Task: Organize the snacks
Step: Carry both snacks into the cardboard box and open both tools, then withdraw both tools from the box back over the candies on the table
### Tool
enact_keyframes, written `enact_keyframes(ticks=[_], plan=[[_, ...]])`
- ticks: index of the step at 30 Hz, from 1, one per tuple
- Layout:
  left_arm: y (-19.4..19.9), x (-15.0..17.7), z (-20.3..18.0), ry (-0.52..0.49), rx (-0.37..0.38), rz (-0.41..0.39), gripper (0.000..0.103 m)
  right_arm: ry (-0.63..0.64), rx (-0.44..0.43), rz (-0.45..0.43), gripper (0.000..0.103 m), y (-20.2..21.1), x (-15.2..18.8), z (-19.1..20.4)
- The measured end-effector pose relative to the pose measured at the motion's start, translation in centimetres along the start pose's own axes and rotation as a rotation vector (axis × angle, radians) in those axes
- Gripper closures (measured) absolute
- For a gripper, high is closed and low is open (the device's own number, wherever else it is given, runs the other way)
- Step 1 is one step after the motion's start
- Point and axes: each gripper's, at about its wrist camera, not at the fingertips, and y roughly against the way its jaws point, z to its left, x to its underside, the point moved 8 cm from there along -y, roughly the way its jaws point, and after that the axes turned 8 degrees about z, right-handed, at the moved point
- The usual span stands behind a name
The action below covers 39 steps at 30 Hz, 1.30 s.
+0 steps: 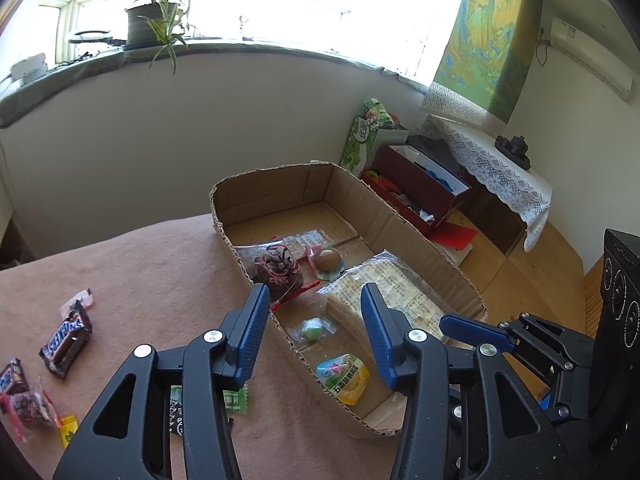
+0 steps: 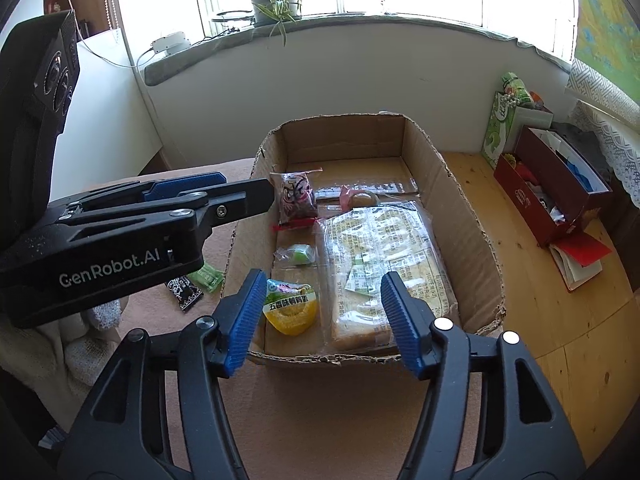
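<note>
A bread pack [image 2: 384, 264], a yellow snack pouch [image 2: 290, 306] and smaller sweets were held in the cardboard box [image 2: 472, 216]. Both the left gripper [image 1: 316, 312] and right gripper [image 2: 320, 296] were parted, empty.

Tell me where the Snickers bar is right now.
The Snickers bar lies on the pink blanket at the left of the left wrist view, outside the cardboard box, beside other loose wrapped candies.

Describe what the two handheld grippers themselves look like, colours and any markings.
Both are black plastic clamp-style frames with silver rivets and ribbed blue finger pads. The left gripper carries white "GenRobot.AI" lettering on its side, seen from the right wrist view. The right gripper matches it. No cables or sleeves show.
</note>
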Motion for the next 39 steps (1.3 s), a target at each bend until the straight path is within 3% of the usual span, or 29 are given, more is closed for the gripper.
enact_keyframes(ticks=[15, 31, 39], plan=[[3.0, 1.1, 2.6, 0.046, -0.018, -0.031, 0.057, 0.024, -0.010, -0.023, 0.041, 1.5, -0.4, 2.5], [8.3, 5.0, 11.4, 0.188, -0.097, -0.072, 0.057, 0.121, -0.087, -0.030, 0.041, 2.1, 0.1, 9.3], [9.8, 8.7, 15.1, 0.251, -0.137, -0.056, 0.057, 0.182, -0.164, 0.030, 0.041, -0.2, 1.7, 13.8]])
